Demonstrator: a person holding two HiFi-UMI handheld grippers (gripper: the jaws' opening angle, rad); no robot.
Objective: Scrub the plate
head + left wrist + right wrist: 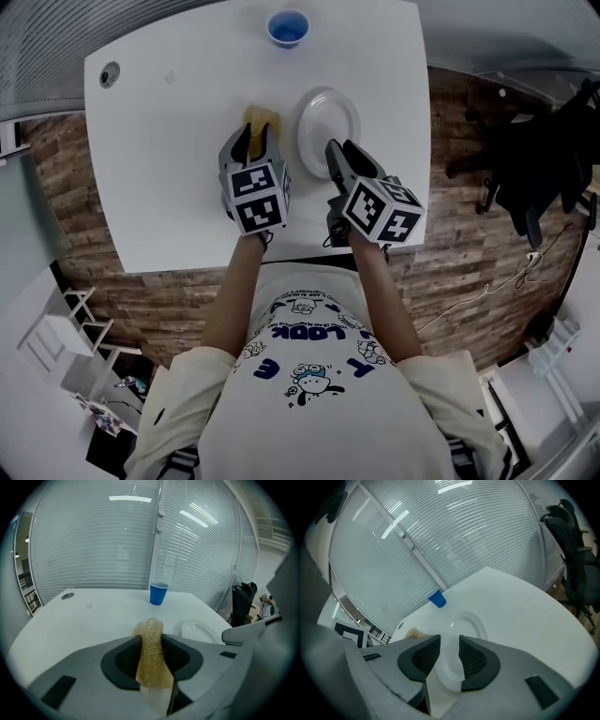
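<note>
A tan loofah sponge (262, 117) (152, 653) stands on the white table (169, 169), just left of the white plate (328, 117) (199, 631). My left gripper (251, 136) (152, 641) is shut on the sponge, with both pads against its sides. My right gripper (336, 150) (450, 648) hovers at the plate's near edge, open with a narrow gap. The plate's rim (471, 620) shows through that gap, and the pads do not press on it. The sponge (412, 632) peeks out at the left of the right gripper view.
A blue cup (288, 27) (158, 593) (437, 598) stands at the table's far edge behind the plate. A round cable hole (110, 74) sits at the far left corner. A black office chair (534, 169) stands on the wooden floor to the right.
</note>
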